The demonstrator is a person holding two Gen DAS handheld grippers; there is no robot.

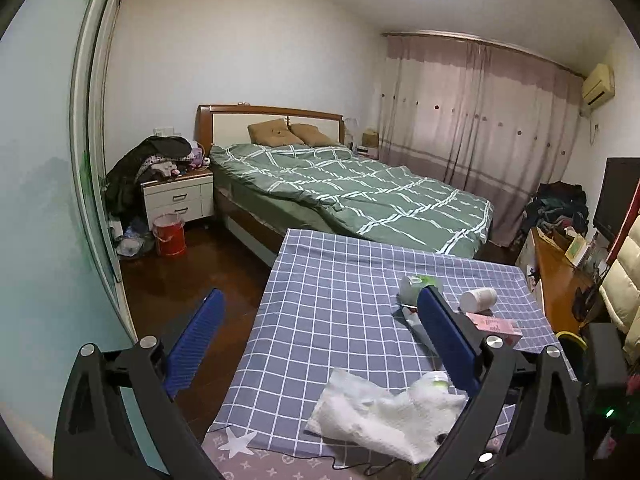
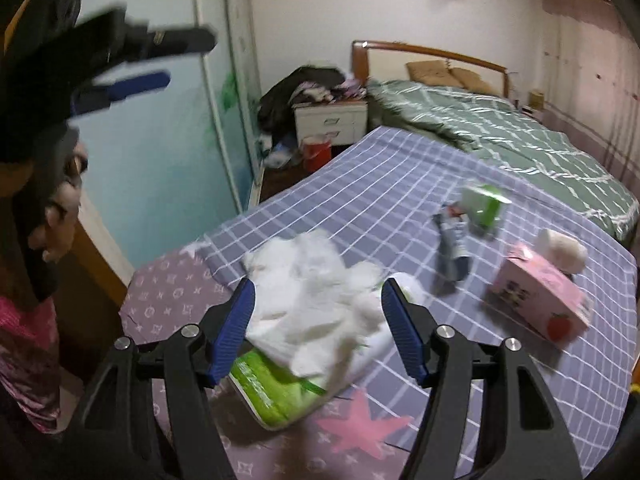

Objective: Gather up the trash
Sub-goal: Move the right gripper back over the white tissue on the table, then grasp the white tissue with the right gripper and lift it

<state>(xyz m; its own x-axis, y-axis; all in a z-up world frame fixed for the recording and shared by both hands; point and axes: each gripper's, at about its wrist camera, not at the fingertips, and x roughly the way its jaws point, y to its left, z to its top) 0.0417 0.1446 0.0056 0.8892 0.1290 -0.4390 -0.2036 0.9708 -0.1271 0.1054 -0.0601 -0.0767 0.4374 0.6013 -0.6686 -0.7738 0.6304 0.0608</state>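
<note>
On the blue checked tablecloth (image 1: 320,264) a crumpled white tissue (image 1: 376,412) lies partly over a green tissue pack (image 2: 280,392). Farther back are a green carton (image 1: 422,282), a dark wrapper (image 2: 452,248), a white cup (image 1: 478,299) on its side and a pink box (image 2: 540,296). My left gripper (image 1: 320,292) hangs open above the table's left edge, with nothing between its fingers; it shows blurred at upper left in the right wrist view (image 2: 190,60). My right gripper (image 2: 318,284) is open. The white tissue (image 2: 312,304) appears between its fingers, with no clear pinch.
A bed with a green quilt (image 1: 360,196) stands behind the table. A white nightstand (image 1: 178,198) piled with clothes and a red bucket (image 1: 170,236) sit at the left by a sliding door (image 1: 86,160). A wooden desk (image 1: 556,276) lies right. A hand (image 2: 60,208) shows left.
</note>
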